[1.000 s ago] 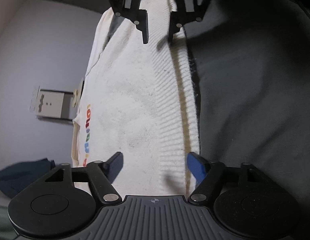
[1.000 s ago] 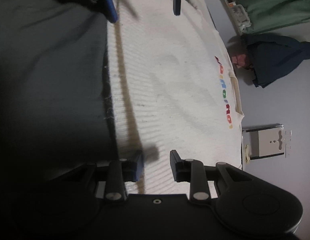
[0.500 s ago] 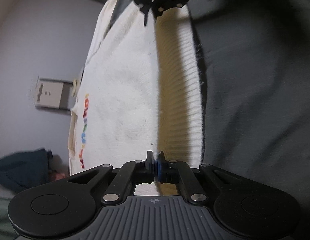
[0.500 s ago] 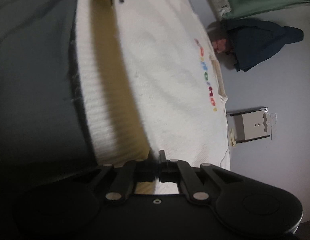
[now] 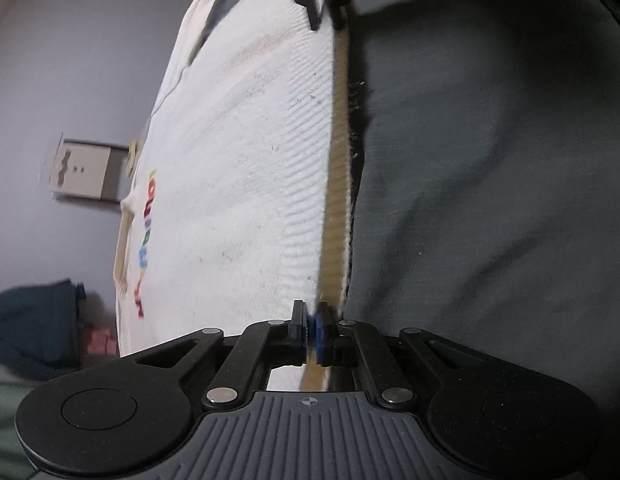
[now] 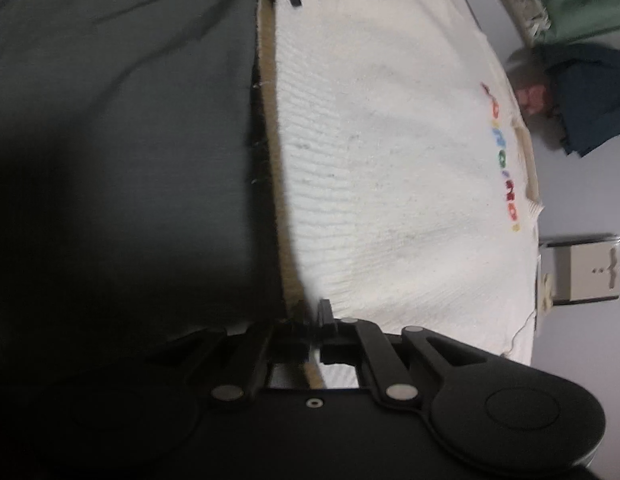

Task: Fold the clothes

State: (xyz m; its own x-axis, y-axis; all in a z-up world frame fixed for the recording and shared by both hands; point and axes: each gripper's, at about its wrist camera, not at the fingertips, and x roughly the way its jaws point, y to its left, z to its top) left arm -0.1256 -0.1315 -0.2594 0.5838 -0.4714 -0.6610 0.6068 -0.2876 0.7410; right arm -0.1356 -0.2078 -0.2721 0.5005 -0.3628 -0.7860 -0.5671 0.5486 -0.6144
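Cream knit, ribbed at the hem: the sweater (image 5: 237, 168) lies spread flat on a dark grey bed cover (image 5: 490, 160), its row of coloured letters (image 5: 143, 240) near the neckline at the far side from me. I hold the ribbed hem (image 6: 269, 184) at 2 points. My left gripper (image 5: 310, 326) is clamped on 1 end of it and my right gripper (image 6: 310, 312) is pinched on the other, with the hem pulled up into a ridge between them.

The risks I see are these. The thick rib could slip from either pinch if I pull unevenly, dropping 1 corner. I cannot tell whether both layers are caught; if only the top is, the fold will skew. The loose knit may also drag and bunch on the bed cover.
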